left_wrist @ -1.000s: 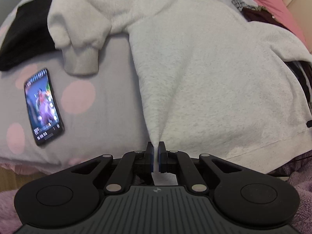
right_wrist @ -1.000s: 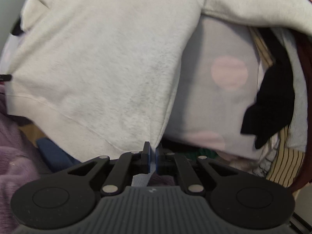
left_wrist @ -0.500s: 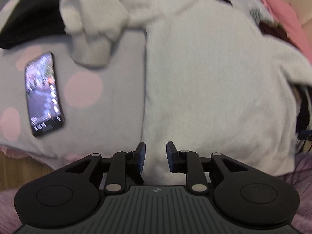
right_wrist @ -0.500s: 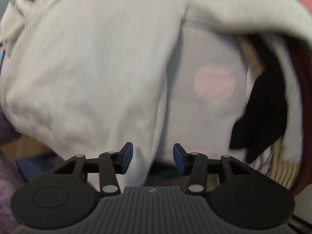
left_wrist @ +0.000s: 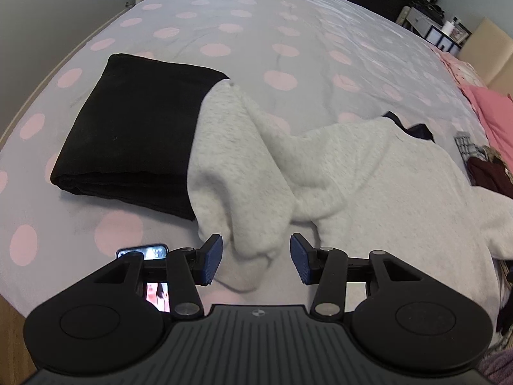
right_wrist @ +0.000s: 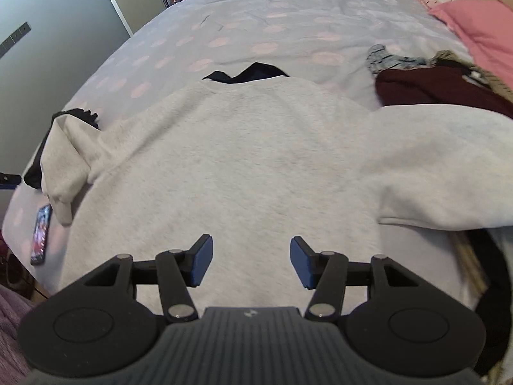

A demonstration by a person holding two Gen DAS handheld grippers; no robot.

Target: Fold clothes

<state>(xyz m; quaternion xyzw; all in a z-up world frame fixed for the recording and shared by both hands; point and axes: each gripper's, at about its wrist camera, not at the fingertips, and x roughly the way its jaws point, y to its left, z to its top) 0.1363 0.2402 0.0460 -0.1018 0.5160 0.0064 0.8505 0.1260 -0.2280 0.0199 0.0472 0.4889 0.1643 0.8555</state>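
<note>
Two tools, both with jaws opening and nothing pressed between the pads. The left tool (left_wrist: pixel 253 263) hangs over the cuff end of the left sleeve (left_wrist: pixel 237 192) of the pale grey fleece sweatshirt (right_wrist: pixel 231 173); the cuff shows in the gap between the blue ribbed pads, but I see no contact. The right tool (right_wrist: pixel 250 261) sits over the sweatshirt's lower body, fabric flat under it, not gripped.

Key relation: the sweatshirt lies spread on the lilac bedspread with pink polka dots (left_wrist: pixel 288 25), collar away from the tools, hem toward them, so its long axis runs straight ahead of both. The left sleeve is doubled back on itself, its upper part draped over the folded black garment (left_wrist: pixel 128 134), its cuff pointing back toward the left tool. That tool is clearly nearer this sleeve. The right sleeve (right_wrist: pixel 442 166) lies out to the right across the dark maroon clothing (right_wrist: pixel 442 86), nearer the right tool.

Judgement: next move is probably sleeve-in folds, each tool taking its own side.

Materials: the sweatshirt is thick, soft and matte with a ribbed cuff, and will slump rather than hold a crease. The black garment is a dense, neat rectangle. A black smartphone with a lit screen (right_wrist: pixel 41 234) lies just beside the cuff, partly hidden under the left tool, so it could get dragged along. A pink blanket (right_wrist: pixel 481 22) lies at far right.
</note>
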